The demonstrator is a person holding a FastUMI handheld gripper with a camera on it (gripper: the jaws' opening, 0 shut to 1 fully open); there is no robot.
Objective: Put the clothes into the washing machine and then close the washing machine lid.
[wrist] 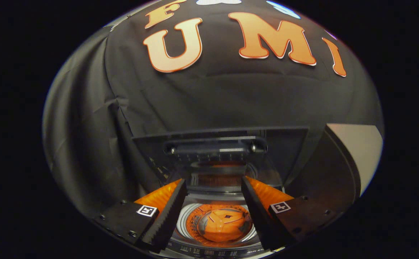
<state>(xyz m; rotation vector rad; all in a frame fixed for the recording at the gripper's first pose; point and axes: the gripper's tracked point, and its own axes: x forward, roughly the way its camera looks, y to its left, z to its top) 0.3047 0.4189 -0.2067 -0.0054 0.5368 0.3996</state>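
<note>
My jaws (213, 187) hang parted and empty above the washing machine (216, 248), its orange drum (224, 225) between them, the raised lid (220, 144) beyond.

Gripper (213, 187) with fingers apart and holding nothing, above the open washer's drum (221, 225), raised lid (216, 149) beyond.

black cloth wall (213, 97): fills upper and middle frame, creased, a fold running down at left | pale panel (360, 151): right of frame, light beige, slanted edge against a dark curved border | lighting: dim, cloth darker toward lower left
</note>
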